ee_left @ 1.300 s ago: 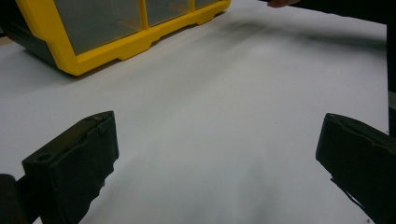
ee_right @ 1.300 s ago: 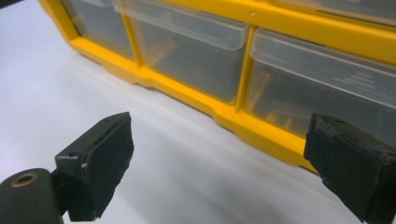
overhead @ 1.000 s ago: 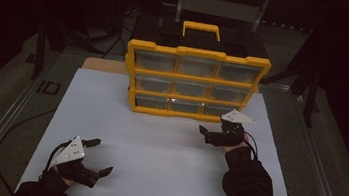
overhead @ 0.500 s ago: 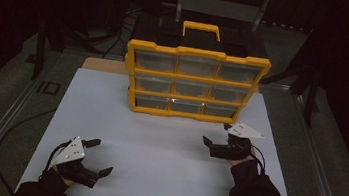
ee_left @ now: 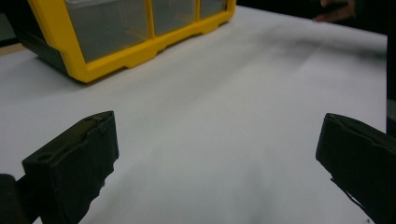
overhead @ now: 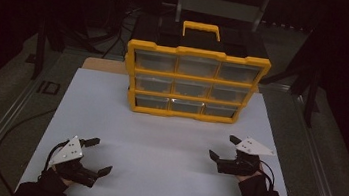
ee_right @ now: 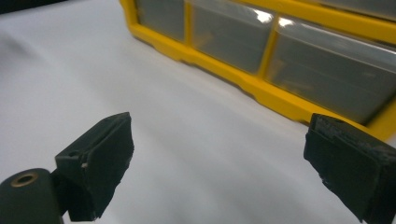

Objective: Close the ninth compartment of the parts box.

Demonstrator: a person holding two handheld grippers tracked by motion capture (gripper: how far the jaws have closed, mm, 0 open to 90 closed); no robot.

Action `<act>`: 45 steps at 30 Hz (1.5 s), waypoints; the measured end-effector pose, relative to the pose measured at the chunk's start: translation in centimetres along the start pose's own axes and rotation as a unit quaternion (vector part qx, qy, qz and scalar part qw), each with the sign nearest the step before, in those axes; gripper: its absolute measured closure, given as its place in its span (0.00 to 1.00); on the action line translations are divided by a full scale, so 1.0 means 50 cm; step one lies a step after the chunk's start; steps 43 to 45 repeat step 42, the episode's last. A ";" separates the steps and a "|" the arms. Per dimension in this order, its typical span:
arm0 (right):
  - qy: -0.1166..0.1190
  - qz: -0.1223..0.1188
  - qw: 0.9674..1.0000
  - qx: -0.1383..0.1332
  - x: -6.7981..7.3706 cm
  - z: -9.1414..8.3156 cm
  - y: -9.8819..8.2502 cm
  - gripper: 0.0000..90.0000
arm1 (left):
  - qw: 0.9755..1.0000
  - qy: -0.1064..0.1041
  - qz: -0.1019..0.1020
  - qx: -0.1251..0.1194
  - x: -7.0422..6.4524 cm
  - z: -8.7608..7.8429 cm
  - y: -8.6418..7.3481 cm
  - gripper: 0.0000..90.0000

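Note:
A yellow drawer cabinet [overhead: 195, 82] with three rows of clear drawers and a yellow handle stands at the back of the white table [overhead: 167, 142]; all drawers look closed. My left gripper [overhead: 99, 156] rests near the front left corner, open, nothing between its jaws. In the left gripper view the cabinet's bottom row [ee_left: 130, 32] lies ahead at upper left beyond the gripper [ee_left: 217, 163]. My right gripper [overhead: 223, 147] hovers at the front right, open and empty. The right gripper view has its gripper [ee_right: 224, 163] facing the cabinet's lower drawers [ee_right: 280, 51] close ahead.
A brown board edge [overhead: 106, 65] shows behind the white sheet at the left. Metal rails [overhead: 5, 122] run along both sides of the table. A black cable [overhead: 12, 133] loops off the left edge. Dark stands and gear sit behind the cabinet.
My right gripper has drawn back from the cabinet toward the front right of the table, staying open. The left gripper has stayed put.

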State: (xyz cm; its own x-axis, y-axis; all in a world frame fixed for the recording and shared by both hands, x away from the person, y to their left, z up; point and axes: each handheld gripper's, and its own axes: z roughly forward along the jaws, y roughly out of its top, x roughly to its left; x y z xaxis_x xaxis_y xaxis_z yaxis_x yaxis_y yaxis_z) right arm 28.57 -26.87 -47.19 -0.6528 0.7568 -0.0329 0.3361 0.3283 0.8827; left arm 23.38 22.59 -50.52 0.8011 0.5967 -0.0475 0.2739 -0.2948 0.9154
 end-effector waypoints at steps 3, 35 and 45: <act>-0.006 0.004 1.000 0.004 -0.003 -0.009 -0.019 0.09 | 1.000 0.001 0.005 0.009 0.000 0.002 -0.002 0.00; -0.027 0.016 0.999 0.016 -0.015 -0.038 -0.111 0.09 | 1.000 0.009 0.002 -0.005 0.003 -0.004 -0.013 0.00; -0.019 0.009 1.000 0.013 -0.013 -0.035 -0.109 0.09 | 1.000 0.008 0.005 -0.003 0.002 -0.001 -0.014 0.00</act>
